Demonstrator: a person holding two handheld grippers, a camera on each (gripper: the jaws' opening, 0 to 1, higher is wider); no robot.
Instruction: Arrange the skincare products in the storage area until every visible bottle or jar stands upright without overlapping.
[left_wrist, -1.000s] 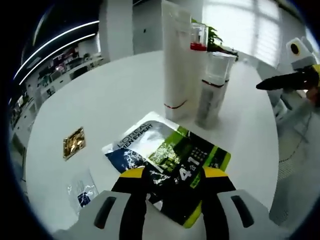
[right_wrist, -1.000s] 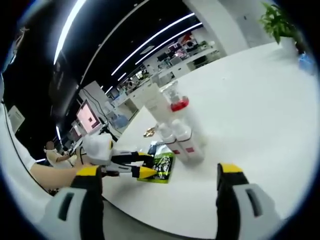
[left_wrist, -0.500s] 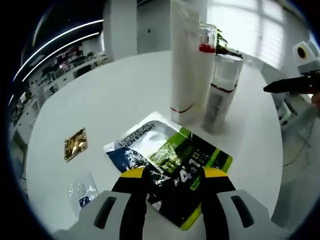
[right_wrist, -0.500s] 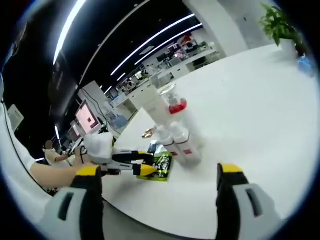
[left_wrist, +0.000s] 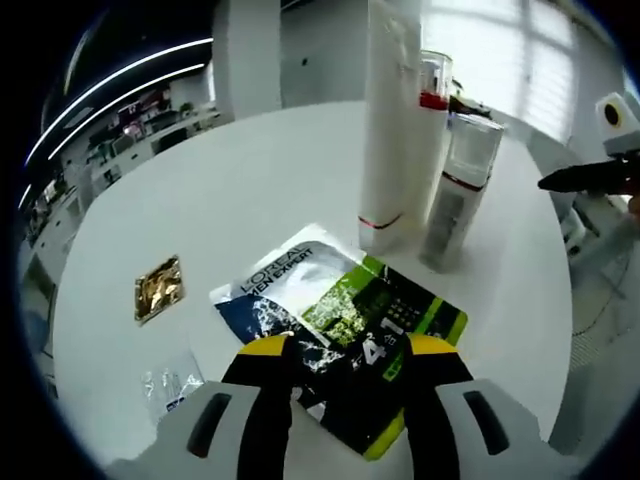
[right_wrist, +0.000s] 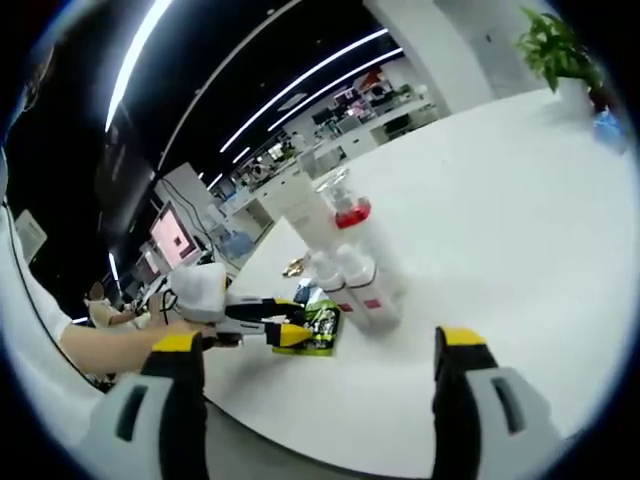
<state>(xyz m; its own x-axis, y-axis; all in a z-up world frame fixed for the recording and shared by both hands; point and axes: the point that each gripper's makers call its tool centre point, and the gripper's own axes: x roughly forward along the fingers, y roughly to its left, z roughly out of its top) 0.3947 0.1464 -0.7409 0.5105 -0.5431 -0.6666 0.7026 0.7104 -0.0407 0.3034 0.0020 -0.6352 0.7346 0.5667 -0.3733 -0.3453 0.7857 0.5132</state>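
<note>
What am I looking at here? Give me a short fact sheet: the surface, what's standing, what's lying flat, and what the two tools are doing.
Surface: round white table
Standing: tall white tube, red-collared bottle behind it, clear-capped bottle beside it
Lying flat: green sachet, gold packet, clear packet
Left gripper: fingers around the green sachet's near edge; contact unclear
Right gripper: fingers wide apart, holding nothing, away from the bottles

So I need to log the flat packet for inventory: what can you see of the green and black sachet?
The sachet is a flat, glossy foil-like packet, printed green, black, blue and white with "L'Oreal Men Expert" lettering and a large "4". It lies flat on the white table, in front of the upright tall tube. The left gripper straddles its near edge; whether it grips is unclear.
</note>
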